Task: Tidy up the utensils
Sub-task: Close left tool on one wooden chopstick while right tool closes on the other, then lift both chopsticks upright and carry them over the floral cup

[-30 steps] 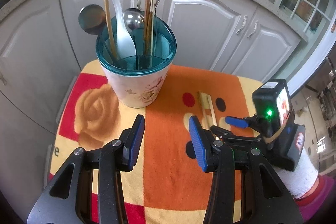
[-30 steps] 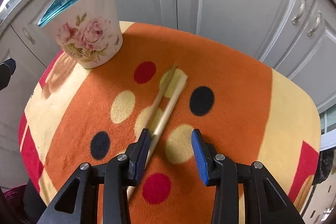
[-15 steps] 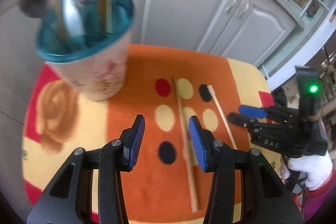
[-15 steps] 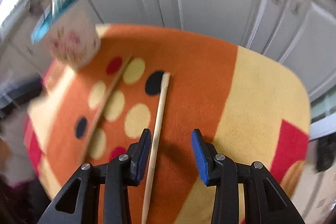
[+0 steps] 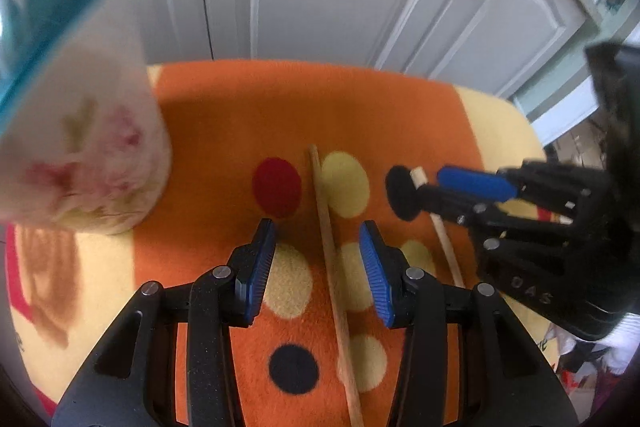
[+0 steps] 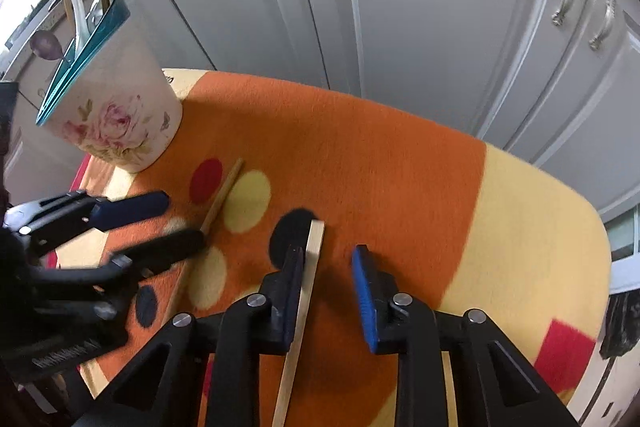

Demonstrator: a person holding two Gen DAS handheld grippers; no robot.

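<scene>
Both tongs have dropped closer to the desk's orange blanket, each straddling a chopstick. Left tongs closing around the darker chopstick, untouched; right tongs closing, the pale chopstick against their left finger. Floral utensil cup stands far left

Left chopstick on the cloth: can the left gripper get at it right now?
Probably yes. The left chopstick lies flat on the cloth, running between the left gripper, whose fingers are closing with nothing lying over it. The right gripper works the other chopstick, apart from it.
</scene>
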